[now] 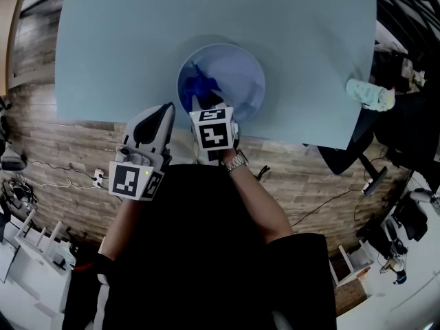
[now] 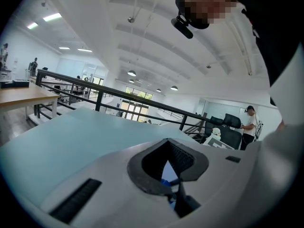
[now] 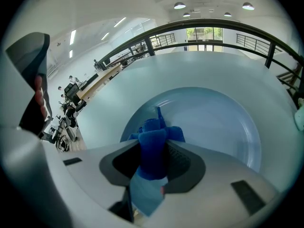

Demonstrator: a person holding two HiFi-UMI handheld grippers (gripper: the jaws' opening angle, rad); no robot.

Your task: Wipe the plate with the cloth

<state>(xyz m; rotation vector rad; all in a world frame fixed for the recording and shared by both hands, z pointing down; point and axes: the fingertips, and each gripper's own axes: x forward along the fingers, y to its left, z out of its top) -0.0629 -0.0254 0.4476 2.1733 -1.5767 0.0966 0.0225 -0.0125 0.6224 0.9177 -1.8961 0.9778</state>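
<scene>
Pinching the blue cloth (image 3: 153, 139) in a bunched fold, the right hand-held gripper (image 3: 153, 154) is clamped on it over the near-left part of the plate (image 3: 216, 122). The cloth's free end spills out past the jaws onto the plate's inner slope. The left hand-held gripper (image 1: 167, 113) hovers just beside the plate's near-left rim, its jaws pressed together with nothing between them.

The cloth looks soft, light and limp. It should wad and drag rather than lie flat, so a grip near its middle, as here, probably keeps enough fabric below the jaws to wipe with. The plate looks smooth, glossy and rigid, with a raised rim. It is probably slippery and likely to slide on the bench (image 1: 124, 47) under sideways pressure, so its near rim is the sensible place for the left hand-held gripper to steady it.

The bench top is a plain, pale blue-grey sheet, bare apart from a small pale rolled object (image 1: 370, 93) at its right edge, well apart from the plate. Below is a wood-plank floor (image 1: 62, 136) with cables. The room is a bright open hall with a dark railing (image 3: 228, 25) and ceiling lights.
</scene>
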